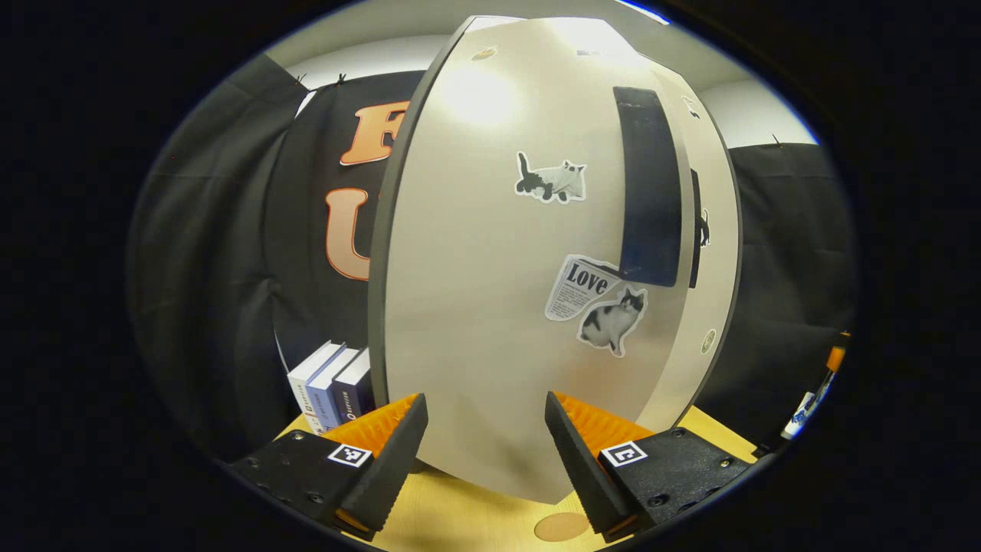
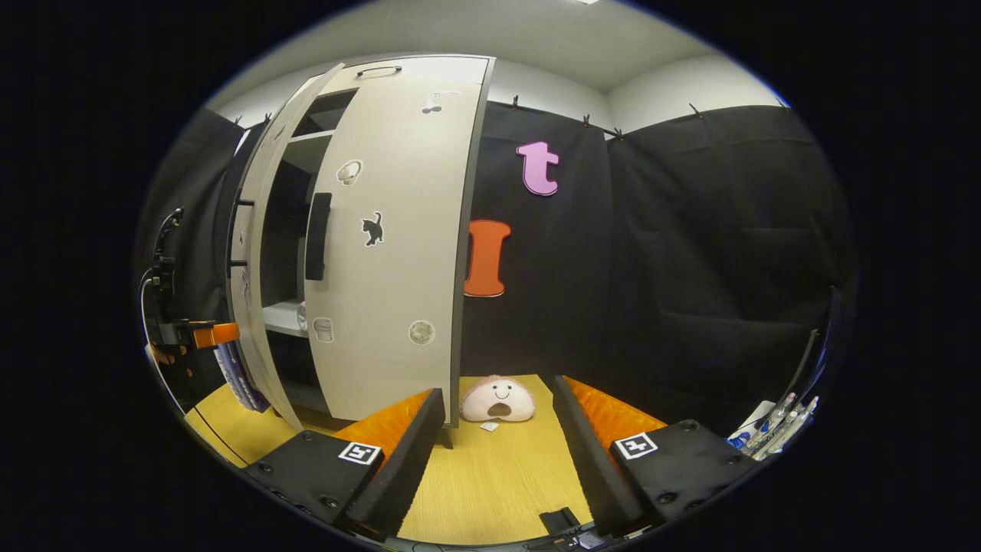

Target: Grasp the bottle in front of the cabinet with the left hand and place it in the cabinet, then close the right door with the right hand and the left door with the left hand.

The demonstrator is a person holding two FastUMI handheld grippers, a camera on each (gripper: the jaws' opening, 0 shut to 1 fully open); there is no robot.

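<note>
In the left gripper view the beige left cabinet door [image 1: 475, 291], with cat stickers and a dark handle [image 1: 647, 184], stands just beyond my left gripper [image 1: 484, 402]. That gripper is open and holds nothing. In the right gripper view the cabinet's right door [image 2: 391, 253] is almost closed, while the left door [image 2: 260, 253] stands ajar. Through the gap I see shelves and a pale shape [image 2: 295, 314]; I cannot tell if it is the bottle. My right gripper [image 2: 498, 391] hangs open and empty above the wooden table [image 2: 498, 475], some way from the cabinet. The left gripper [image 2: 214, 335] is by the left door.
Several books [image 1: 333, 387] stand upright left of the cabinet. A pink plush toy [image 2: 498, 400] lies on the table by the cabinet's right corner. Small items [image 2: 774, 429] sit at the table's far right. Black cloth walls close in the booth.
</note>
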